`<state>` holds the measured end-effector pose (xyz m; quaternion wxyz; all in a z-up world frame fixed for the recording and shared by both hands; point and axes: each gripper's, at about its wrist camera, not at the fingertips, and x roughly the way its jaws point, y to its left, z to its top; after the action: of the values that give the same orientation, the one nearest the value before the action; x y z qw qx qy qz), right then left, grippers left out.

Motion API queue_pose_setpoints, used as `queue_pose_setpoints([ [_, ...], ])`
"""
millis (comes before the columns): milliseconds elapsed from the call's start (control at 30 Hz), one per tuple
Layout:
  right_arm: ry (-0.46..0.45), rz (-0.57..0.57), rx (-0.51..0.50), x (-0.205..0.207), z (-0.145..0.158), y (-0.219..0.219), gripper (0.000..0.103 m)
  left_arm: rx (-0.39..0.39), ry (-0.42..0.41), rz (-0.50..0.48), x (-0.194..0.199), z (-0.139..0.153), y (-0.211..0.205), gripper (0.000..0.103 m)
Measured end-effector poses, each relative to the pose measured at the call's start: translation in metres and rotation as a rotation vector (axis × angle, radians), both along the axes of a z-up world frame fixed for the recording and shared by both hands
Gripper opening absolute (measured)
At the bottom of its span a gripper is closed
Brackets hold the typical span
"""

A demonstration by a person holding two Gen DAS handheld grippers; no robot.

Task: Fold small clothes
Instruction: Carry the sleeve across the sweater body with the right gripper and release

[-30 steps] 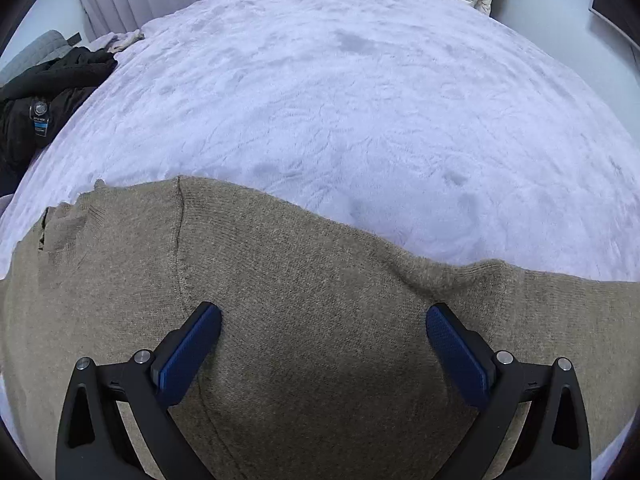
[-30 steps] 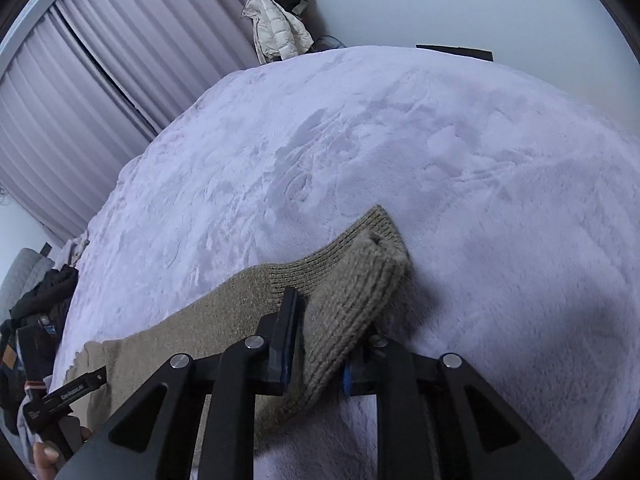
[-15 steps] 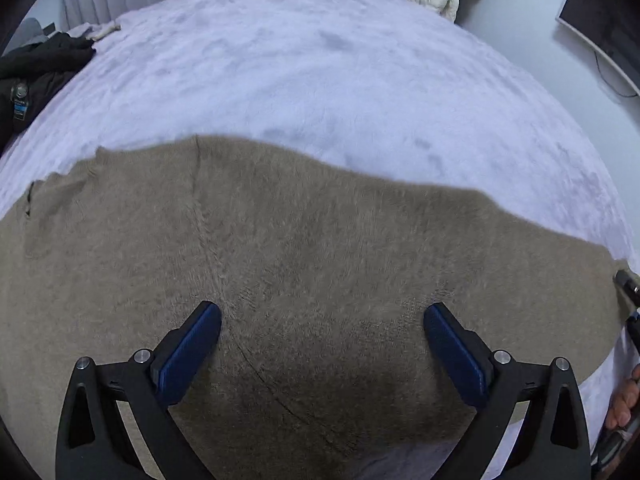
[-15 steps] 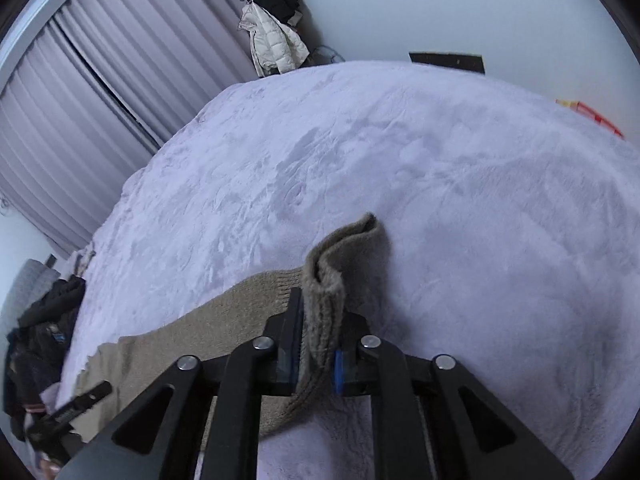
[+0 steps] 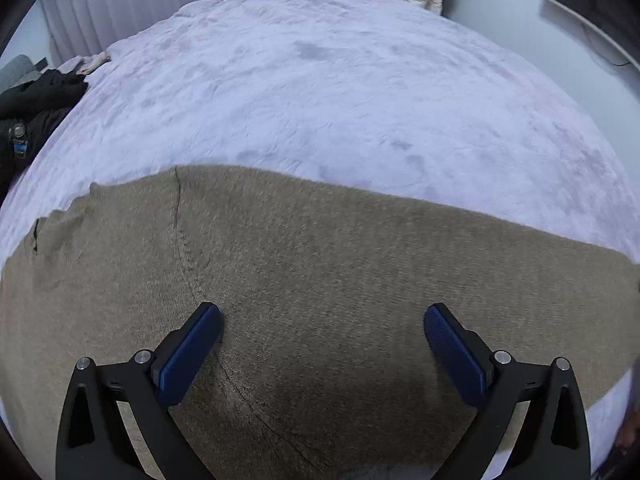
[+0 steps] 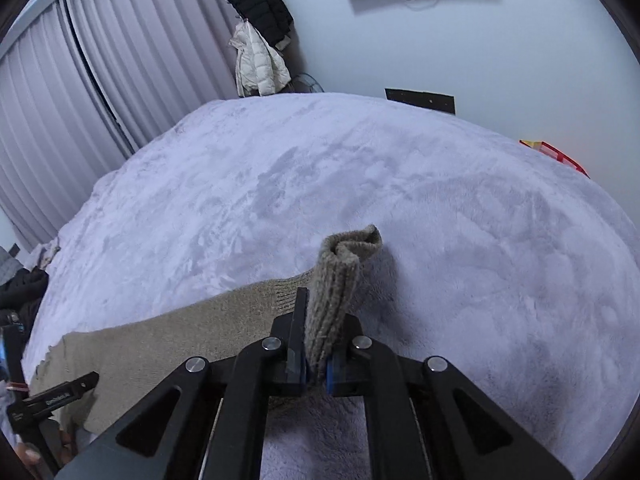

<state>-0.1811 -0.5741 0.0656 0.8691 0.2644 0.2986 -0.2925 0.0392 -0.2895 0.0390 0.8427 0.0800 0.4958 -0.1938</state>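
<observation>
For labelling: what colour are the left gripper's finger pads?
Blue pads on black fingers, clearest in the left wrist view.

Dim, cool, even light; soft shadows, strong fisheye bending, dark corners.

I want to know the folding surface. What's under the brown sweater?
The brown sweater lies on a lavender plush blanket, which shows all around it. Whatever lies directly beneath the knit is covered.

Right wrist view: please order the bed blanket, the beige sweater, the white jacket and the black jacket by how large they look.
1. bed blanket
2. beige sweater
3. white jacket and black jacket: they look alike, and both hang far from the camera, so no ranking.
</observation>
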Motion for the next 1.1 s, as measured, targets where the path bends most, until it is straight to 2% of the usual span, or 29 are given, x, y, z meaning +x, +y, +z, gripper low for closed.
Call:
queue_pose_setpoints([
  [67,-0.001,-0.005,0.018,-0.002,-0.003,-0.004,0.006,-0.065,-0.020,0.042,-0.001,0.010,0.016,0.102],
  [100,-0.002,-0.003,0.014,-0.002,0.000,-0.004,0.006,-0.069,-0.005,0.085,0.002,0.008,0.026,0.102],
  [167,0.011,0.005,-0.018,0.001,0.008,0.000,0.006,-0.023,0.080,0.128,0.010,-0.015,0.032,0.103],
  [200,0.014,0.009,-0.037,0.002,0.014,0.003,0.006,0.016,0.106,0.114,0.012,-0.028,0.029,0.103],
  [267,0.012,0.023,-0.065,0.008,0.027,0.010,0.006,0.067,0.021,0.074,0.005,-0.028,0.019,0.103],
  [333,0.012,0.033,-0.102,0.014,0.044,0.021,0.006,0.082,0.016,0.042,0.006,-0.018,0.015,0.103],
  [433,0.014,0.064,-0.176,0.021,0.068,0.043,0.006,-0.071,0.021,0.079,0.004,0.006,0.050,0.103],
  [533,0.012,0.089,-0.243,0.025,0.090,0.066,0.006,-0.100,0.011,0.182,0.003,0.012,0.086,0.103],
  [600,0.005,0.098,-0.262,0.029,0.101,0.078,0.006,-0.087,0.064,0.168,0.004,-0.002,0.088,0.103],
  [667,0.000,0.112,-0.282,0.036,0.112,0.095,0.006,-0.009,0.108,0.110,0.003,-0.023,0.072,0.103],
  [700,0.001,0.123,-0.294,0.041,0.117,0.104,0.006,0.051,0.059,0.082,-0.002,-0.027,0.061,0.103],
  [733,0.003,0.138,-0.308,0.046,0.121,0.115,0.006,0.077,0.027,0.059,-0.005,-0.027,0.055,0.103],
  [767,0.007,0.155,-0.323,0.051,0.125,0.126,0.006,0.074,0.026,0.049,-0.005,-0.024,0.055,0.103],
  [800,0.007,0.171,-0.336,0.055,0.131,0.137,0.006,0.034,0.052,0.047,-0.002,-0.018,0.061,0.103],
  [867,-0.007,0.205,-0.365,0.063,0.144,0.163,0.006,-0.118,0.095,0.072,0.006,-0.005,0.091,0.103],
  [900,-0.018,0.225,-0.379,0.068,0.152,0.178,0.006,-0.149,0.089,0.100,0.010,0.000,0.108,0.103],
  [1000,-0.047,0.296,-0.413,0.085,0.168,0.223,0.006,-0.170,0.057,0.213,0.025,0.011,0.169,0.103],
  [1100,-0.076,0.400,-0.448,0.108,0.178,0.280,0.006,-0.192,0.073,0.302,0.038,0.011,0.238,0.103],
])
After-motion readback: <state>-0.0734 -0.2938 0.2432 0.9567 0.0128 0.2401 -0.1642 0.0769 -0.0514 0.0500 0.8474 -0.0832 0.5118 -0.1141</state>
